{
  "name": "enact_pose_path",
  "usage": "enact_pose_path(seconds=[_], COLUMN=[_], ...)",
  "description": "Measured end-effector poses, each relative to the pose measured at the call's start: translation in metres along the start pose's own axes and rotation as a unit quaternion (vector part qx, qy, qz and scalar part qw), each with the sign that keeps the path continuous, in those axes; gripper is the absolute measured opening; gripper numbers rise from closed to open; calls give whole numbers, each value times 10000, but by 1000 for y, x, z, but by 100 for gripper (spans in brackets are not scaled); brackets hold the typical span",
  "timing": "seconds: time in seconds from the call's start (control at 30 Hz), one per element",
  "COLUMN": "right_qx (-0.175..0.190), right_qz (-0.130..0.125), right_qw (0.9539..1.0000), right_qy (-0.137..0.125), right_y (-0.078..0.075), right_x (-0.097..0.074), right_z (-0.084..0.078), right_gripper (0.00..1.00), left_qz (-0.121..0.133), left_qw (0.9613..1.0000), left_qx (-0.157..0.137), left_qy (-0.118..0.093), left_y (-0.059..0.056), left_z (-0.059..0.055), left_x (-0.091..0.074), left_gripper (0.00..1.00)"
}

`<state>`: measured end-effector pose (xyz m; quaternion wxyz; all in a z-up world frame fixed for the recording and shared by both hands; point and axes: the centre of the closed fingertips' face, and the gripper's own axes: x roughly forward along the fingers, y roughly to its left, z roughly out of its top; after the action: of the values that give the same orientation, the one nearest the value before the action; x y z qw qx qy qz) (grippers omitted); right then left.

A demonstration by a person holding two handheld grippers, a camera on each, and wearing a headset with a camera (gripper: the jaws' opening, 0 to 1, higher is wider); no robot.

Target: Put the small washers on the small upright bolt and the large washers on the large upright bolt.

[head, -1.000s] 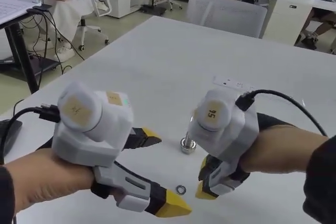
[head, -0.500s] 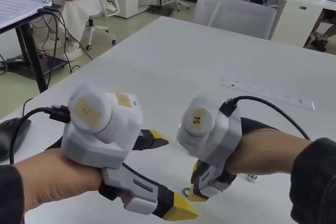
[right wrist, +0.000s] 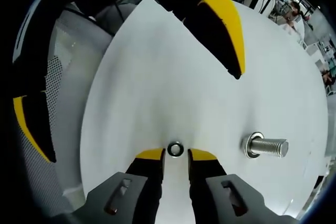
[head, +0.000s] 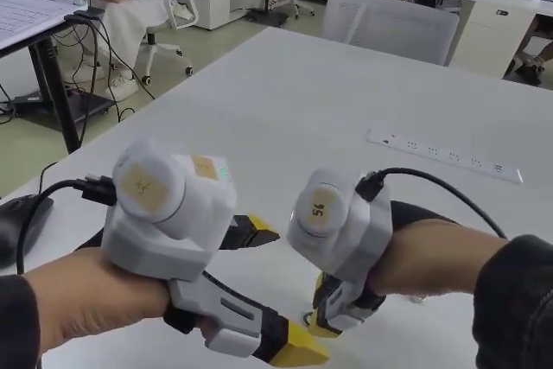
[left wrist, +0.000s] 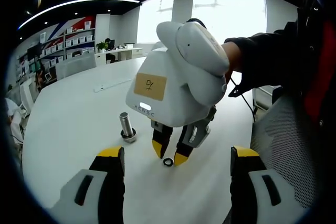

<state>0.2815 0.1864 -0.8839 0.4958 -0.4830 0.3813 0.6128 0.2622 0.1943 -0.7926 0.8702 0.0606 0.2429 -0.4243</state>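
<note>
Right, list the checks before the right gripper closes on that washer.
1. The washer sits between the right gripper tips: ok.
2. Its jaws stand wider than the washer: ok.
3. The washer lies flat on the table: ok.
4. The bolt stands upright, apart from the washer: ok.
5. The washer's size matches this bolt: cannot tell.
6. The left gripper is open, clear of the washer: ok.

Head view looks down from above; both low, close gripper views share the washer (right wrist: 175, 149).

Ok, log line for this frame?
right gripper: open, tips at washer on table | left gripper: open, hovering | bolt: upright, nearby
</note>
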Motion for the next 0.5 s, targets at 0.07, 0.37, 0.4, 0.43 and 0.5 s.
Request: enact_pose_path(seconds=[0.07,0.37,0.4,0.43,0.5], right_qx=[-16,-106,-106,-105,-93], right_qz=[-11,-31,-34,-35,-49], right_qw=[10000,9999,9999,9999,9999], right_qy=[0,34,31,27,2], right_y=[0,3,2,2,1], right_x=[0,0,0,0,1], right_z=[0,0,0,0,2], right_gripper=[19,16,15,15,15], left_qz=[-1,-3,-2,0,6], left_qw=[10000,10000,10000,10000,10000], left_qx=[4,2,2,2,-4], left_qy=[-4,-11,-10,-9,-13], left_y=[0,0,0,0,1], left_z=[0,0,0,0,0], left_x=[0,0,0,0,0], left_gripper=[83,83,83,83,83])
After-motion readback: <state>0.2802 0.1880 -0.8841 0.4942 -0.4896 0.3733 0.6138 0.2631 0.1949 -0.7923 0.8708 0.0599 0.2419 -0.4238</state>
